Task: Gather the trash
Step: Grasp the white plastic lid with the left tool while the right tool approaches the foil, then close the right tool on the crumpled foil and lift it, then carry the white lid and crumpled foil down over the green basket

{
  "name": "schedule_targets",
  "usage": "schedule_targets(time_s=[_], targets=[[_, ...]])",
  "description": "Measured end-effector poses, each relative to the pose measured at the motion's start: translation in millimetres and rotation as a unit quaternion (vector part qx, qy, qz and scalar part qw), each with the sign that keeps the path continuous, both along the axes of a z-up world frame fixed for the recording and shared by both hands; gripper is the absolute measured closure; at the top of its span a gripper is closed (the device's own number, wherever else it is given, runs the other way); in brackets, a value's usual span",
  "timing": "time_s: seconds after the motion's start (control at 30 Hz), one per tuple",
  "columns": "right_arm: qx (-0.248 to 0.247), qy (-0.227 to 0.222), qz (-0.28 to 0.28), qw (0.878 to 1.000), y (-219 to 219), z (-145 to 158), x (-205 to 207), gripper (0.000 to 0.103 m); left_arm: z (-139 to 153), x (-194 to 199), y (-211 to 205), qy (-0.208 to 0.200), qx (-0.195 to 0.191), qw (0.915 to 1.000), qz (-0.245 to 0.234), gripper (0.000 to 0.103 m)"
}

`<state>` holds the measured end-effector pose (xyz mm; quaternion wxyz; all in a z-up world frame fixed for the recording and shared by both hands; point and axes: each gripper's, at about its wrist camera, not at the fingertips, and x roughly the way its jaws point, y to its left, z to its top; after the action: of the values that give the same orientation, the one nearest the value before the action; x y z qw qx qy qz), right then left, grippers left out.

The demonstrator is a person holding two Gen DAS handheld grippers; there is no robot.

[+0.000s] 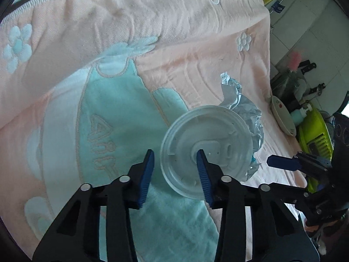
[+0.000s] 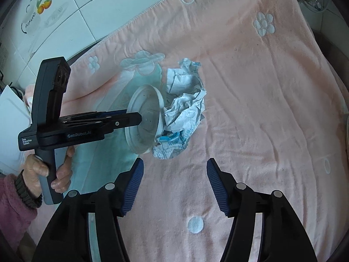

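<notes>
A clear round plastic lid (image 1: 206,151) leans tilted on its edge against a crumpled foil-and-paper wrapper (image 1: 244,109) on the pink and teal blanket (image 1: 185,43). My left gripper (image 1: 175,156) is open; its right finger lies over the lid's face and its left finger is beside the rim. In the right wrist view the lid (image 2: 145,122) stands tilted with the left gripper (image 2: 139,118) touching it, the crumpled wrapper (image 2: 184,109) behind it. My right gripper (image 2: 174,166) is open and empty, just in front of the wrapper.
A white plate (image 1: 283,113), a lime-green basket (image 1: 314,135) and bottles sit past the blanket's right edge. White tiled wall (image 2: 98,4) lies behind the blanket. White paper (image 2: 11,118) sits at far left.
</notes>
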<state>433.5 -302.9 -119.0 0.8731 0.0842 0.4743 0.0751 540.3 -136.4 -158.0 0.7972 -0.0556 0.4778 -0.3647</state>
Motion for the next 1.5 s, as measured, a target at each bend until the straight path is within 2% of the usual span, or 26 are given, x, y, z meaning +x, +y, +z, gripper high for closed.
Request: schedule_targets(time_s=[0.03,0.13,0.17,0.23,0.33,0.53,0.63,0.7,0.73,0.8,0.87,0.93,1.07,1.23,1.5], targets=[[0.000,0.000,0.001,1.000,0,0,0,0.045,0,-1,0,-0.001,-0.004,1.0000,0.001,0.071],[-0.002,0.000,-0.004,1.000,-1,1,1,0.045,-1,-3,3,0.011,-0.017,0.9998,0.004,0.095],[-0.001,0.001,-0.006,1.000,-1,2,2,0.045,-3,-5,6,0.015,-0.013,0.9998,0.009,0.096],[0.000,-0.002,-0.009,1.000,-3,4,1,0.045,-5,-9,8,0.006,-0.004,0.9998,0.018,0.096],[0.004,-0.005,-0.017,1.000,-5,7,3,0.045,2,-18,18,-0.005,-0.011,0.9995,0.030,0.098],[0.041,-0.006,-0.039,0.998,-12,9,21,0.045,24,-39,47,-0.050,0.024,0.9972,0.050,0.099],[0.064,-0.003,-0.046,0.997,-10,4,34,0.045,30,-48,70,-0.052,0.025,0.9964,0.063,0.100],[0.054,0.001,-0.054,0.997,-5,-2,44,0.046,32,-54,83,-0.052,0.024,0.9960,0.069,0.100],[0.057,0.009,-0.055,0.997,-3,-6,50,0.047,32,-56,89,-0.052,0.027,0.9956,0.073,0.100],[0.040,0.016,-0.062,0.997,1,-14,56,0.056,32,-62,102,-0.047,0.027,0.9953,0.080,0.100],[0.045,0.025,-0.069,0.996,2,-22,60,0.066,33,-70,113,-0.048,0.031,0.9948,0.085,0.100],[0.040,0.022,-0.076,0.996,2,-23,58,0.069,34,-78,123,-0.047,0.030,0.9942,0.092,0.100],[0.030,0.000,-0.075,0.997,5,-10,40,0.075,38,-94,137,-0.051,0.027,0.9928,0.105,0.100],[-0.005,-0.029,-0.039,0.999,20,21,5,0.076,46,-119,151,-0.051,0.017,0.9916,0.118,0.100],[-0.040,-0.063,0.028,0.997,48,64,-88,0.076,72,-182,173,-0.058,0.000,0.9885,0.139,0.100]])
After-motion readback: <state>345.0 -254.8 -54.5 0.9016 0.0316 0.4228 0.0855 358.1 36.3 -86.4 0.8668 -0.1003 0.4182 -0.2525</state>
